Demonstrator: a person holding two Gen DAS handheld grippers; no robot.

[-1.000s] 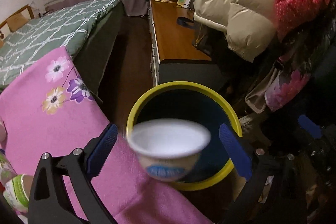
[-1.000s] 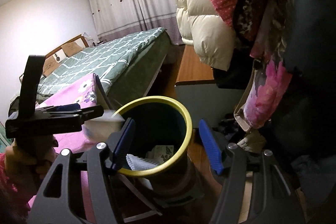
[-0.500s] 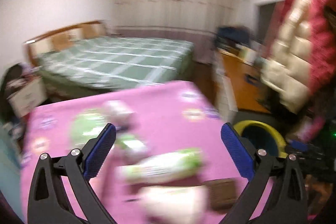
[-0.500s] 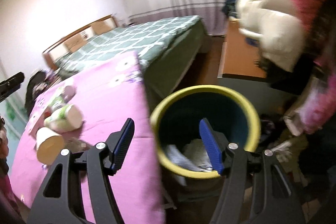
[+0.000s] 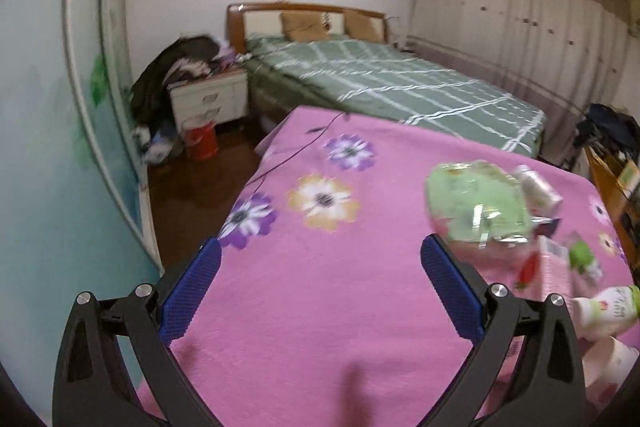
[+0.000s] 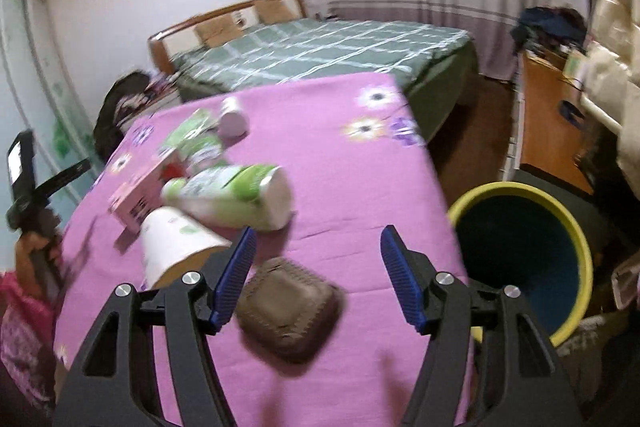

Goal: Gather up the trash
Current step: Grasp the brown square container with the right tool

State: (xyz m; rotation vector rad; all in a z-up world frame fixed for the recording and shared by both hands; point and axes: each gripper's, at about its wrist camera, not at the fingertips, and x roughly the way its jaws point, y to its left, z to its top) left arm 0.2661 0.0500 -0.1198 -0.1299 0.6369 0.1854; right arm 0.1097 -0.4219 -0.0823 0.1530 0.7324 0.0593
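Here the left gripper [image 5: 320,291] is angling down over the pink flowered cloth [image 5: 320,307], its blue pads spread wide with only bare cloth between them. In the right wrist view a hand [image 6: 34,247] at the far left edge is gripping that tool's dark handle.

The right gripper [image 6: 316,275] is also tilting down over the table's near end — jaws apart, holding nothing. A brown square tray [image 6: 290,315] is lying on the cloth just below its left pad, partly between the fingers, though blur hides whether they touch.

The trash is sitting in a loose cluster: a paper cup [image 6: 176,247] on its side, a white-and-green bottle [image 6: 232,197], a pink carton [image 6: 138,195] and a small white bottle [image 6: 232,117]. The yellow-rimmed bin [image 6: 520,259] is standing on the floor, just off the table's right corner.
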